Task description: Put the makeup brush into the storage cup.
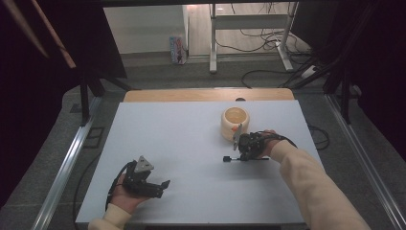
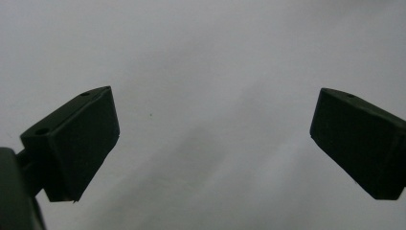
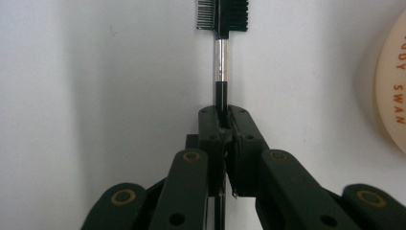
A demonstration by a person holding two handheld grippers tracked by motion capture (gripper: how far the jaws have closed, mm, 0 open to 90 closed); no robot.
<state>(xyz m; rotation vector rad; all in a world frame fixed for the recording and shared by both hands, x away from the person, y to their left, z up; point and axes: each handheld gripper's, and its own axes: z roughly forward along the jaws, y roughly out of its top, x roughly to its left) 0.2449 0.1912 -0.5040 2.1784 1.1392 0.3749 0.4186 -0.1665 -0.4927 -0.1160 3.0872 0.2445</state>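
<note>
On the white table there is one cream round container and one small black brush-and-comb tool. Two handheld grippers are present, the left gripper and the right gripper, one per hand

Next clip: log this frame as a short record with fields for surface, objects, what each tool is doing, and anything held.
surface: white table top over a wooden table
objects: cream round jar, far right of centre; small brush with comb head
left tool: open, jaws wide apart, nothing between them, low over bare table near the front left
right tool: shut on the brush handle, beside the jar
held: brush, black handle with metal collar, head pointing away from the right tool
jar contact: none seen
</note>
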